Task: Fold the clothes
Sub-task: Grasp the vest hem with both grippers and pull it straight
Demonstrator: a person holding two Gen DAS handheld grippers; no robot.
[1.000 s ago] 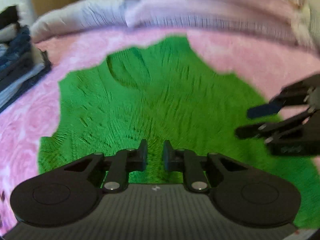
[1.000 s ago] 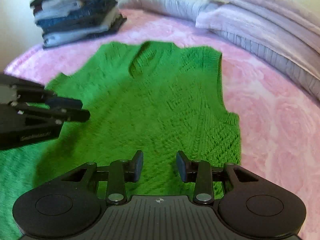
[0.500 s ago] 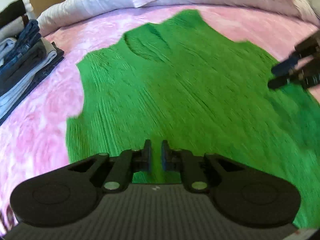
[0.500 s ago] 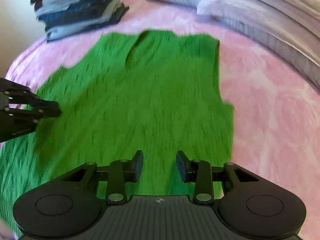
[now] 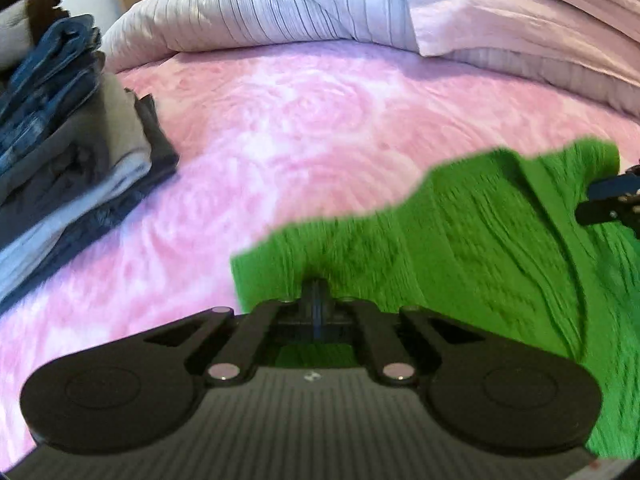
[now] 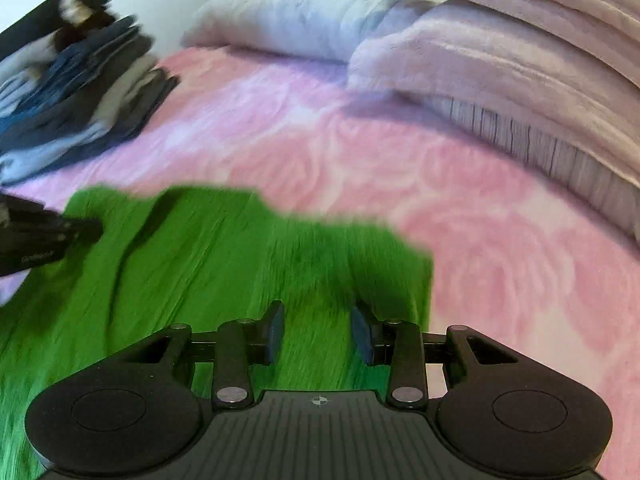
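A green knitted vest (image 5: 480, 248) lies flat on a pink rose-patterned bedspread (image 5: 300, 120). In the left wrist view my left gripper (image 5: 318, 300) is shut on the vest's left edge, and the knit bunches up around its fingertips. My right gripper (image 5: 608, 200) shows at the far right over the vest. In the right wrist view my right gripper (image 6: 318, 320) is open low over the green vest (image 6: 200, 260) near its right edge, with knit showing between its fingers. The left gripper (image 6: 76, 230) pokes in from the left.
A stack of folded dark and denim clothes (image 5: 60, 140) (image 6: 80, 92) sits at the left of the bed. Pale striped pillows and a lilac duvet (image 5: 280, 12) (image 6: 500, 60) line the back. Bare pink bedspread (image 6: 500, 260) lies to the right of the vest.
Both grippers moved down and forward to the vest's side edges, so less of it fills the views. The left fingers went from slightly apart to shut on the knit. The right stayed open.
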